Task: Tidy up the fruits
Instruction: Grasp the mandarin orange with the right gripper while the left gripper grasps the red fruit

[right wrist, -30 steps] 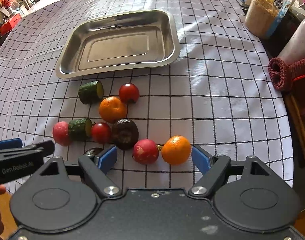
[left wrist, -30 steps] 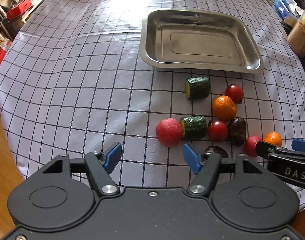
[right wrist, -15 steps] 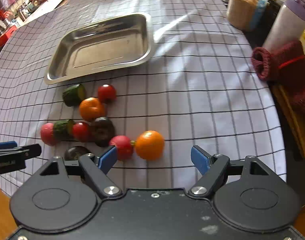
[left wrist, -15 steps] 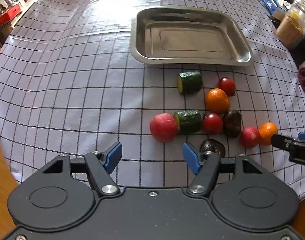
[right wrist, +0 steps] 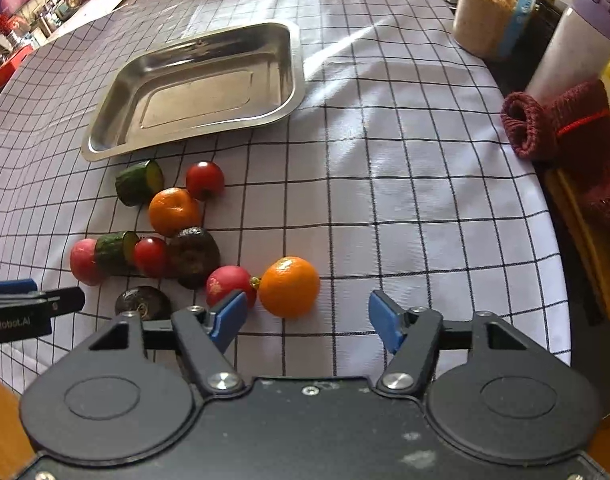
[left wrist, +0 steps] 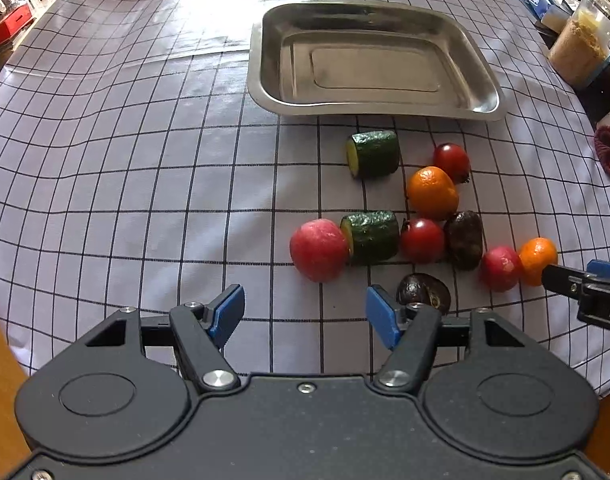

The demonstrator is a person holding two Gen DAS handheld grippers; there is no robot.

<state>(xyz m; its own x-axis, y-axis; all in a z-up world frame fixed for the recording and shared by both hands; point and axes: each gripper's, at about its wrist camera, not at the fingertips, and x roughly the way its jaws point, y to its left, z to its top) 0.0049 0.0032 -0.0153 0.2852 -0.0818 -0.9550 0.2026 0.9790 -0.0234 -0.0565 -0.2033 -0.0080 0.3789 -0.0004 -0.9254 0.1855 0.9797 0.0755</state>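
An empty steel tray (left wrist: 485, 108) (right wrist: 297, 96) sits on the checked cloth. In front of it lie loose fruits: two cucumber chunks (left wrist: 374, 153), two oranges (left wrist: 432, 192) (right wrist: 289, 286), tomatoes (left wrist: 422, 240), red apples (left wrist: 319, 250) (right wrist: 225, 284) and two dark avocados (left wrist: 464, 239) (right wrist: 143, 303). My left gripper (left wrist: 305, 312) is open and empty, just short of the leftmost apple. My right gripper (right wrist: 308, 316) is open and empty, with the near orange just ahead of its left finger.
A jar of brown grains (right wrist: 485, 20), a lidded bottle (right wrist: 577, 36) and a dark red knitted cloth (right wrist: 553, 128) stand at the table's right edge. The table's near edge lies just under both grippers. Open cloth lies left of the fruits.
Both grippers have pulled back and up a little, so the fruits sit farther ahead. Both stay open; no fruit has moved.
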